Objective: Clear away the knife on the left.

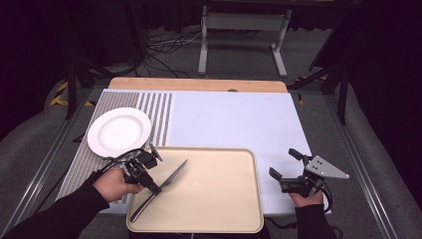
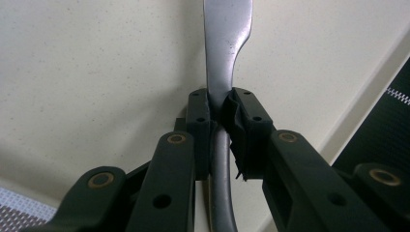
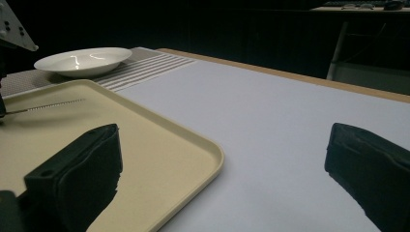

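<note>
- The left gripper has its jaws squeezed tight on the handle of the knife.
- The knife is over the left side of the tray, low down, its tip pointing toward the tray's middle. I cannot tell if it touches.
- Letting go looks like what is left.
- The right gripper waits wide open and empty, by the tray's right edge.
- The plate sits empty near the table's far left corner.

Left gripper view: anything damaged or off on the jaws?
Yes. The black padding on one pad of the left gripper looks torn and ragged, with a loose flap hanging beside the knife it clamps. The other pad looks smooth. Knife, tray and plate look fine.
</note>
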The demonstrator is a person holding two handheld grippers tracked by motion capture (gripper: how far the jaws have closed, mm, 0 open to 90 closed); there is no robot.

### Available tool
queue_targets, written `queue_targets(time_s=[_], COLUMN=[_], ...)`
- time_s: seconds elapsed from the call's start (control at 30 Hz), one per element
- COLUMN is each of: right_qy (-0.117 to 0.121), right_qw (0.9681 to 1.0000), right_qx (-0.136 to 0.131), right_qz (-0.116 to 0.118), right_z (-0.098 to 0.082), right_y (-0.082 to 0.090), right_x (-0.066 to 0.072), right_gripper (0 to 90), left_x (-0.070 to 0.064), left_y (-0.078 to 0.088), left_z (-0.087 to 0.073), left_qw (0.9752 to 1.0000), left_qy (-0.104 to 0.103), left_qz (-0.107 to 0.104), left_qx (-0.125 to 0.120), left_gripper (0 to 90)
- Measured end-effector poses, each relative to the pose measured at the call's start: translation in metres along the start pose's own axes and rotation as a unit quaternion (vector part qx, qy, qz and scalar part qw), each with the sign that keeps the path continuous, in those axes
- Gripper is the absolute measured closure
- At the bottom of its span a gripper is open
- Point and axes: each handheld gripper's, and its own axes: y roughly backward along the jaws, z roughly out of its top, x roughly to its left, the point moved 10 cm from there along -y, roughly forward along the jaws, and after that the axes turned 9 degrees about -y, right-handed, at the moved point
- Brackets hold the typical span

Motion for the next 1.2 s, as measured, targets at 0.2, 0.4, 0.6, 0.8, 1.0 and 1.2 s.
queue_targets(time_s=[0.2,0.4,0.6,0.8,1.0,1.2], right_qy=[0.001,0.003,0.003,0.004,0.004,0.006], right_qw=[1.0,1.0,1.0,1.0,1.0,1.0], right_qx=[0.003,0.002,0.003,0.004,0.004,0.004], right_qz=[-0.001,0.0,0.001,-0.001,-0.001,-0.002], right_z=[-0.001,0.0,-0.001,-0.001,-0.001,-0.001], right_y=[0.0,0.0,0.0,-0.001,-0.001,-0.001], right_x=[0.0,0.0,0.001,0.001,0.001,0.001], right_gripper=[1.0,1.0,1.0,1.0,1.1,1.2], left_x=[0.002,0.002,0.003,-0.001,-0.006,-0.014], left_y=[-0.004,-0.006,-0.004,0.0,0.015,0.024], left_z=[-0.001,-0.002,-0.002,0.0,0.011,0.034], left_qw=[1.0,0.9999,1.0,1.0,0.9977,0.9855], left_qy=[0.007,0.009,0.005,-0.007,-0.04,-0.102], left_qz=[-0.001,-0.006,-0.003,0.005,0.05,0.096], left_qx=[0.004,0.003,0.002,0.003,-0.023,-0.097], left_gripper=[79.0,78.7,77.5,54.8,38.0,21.2])
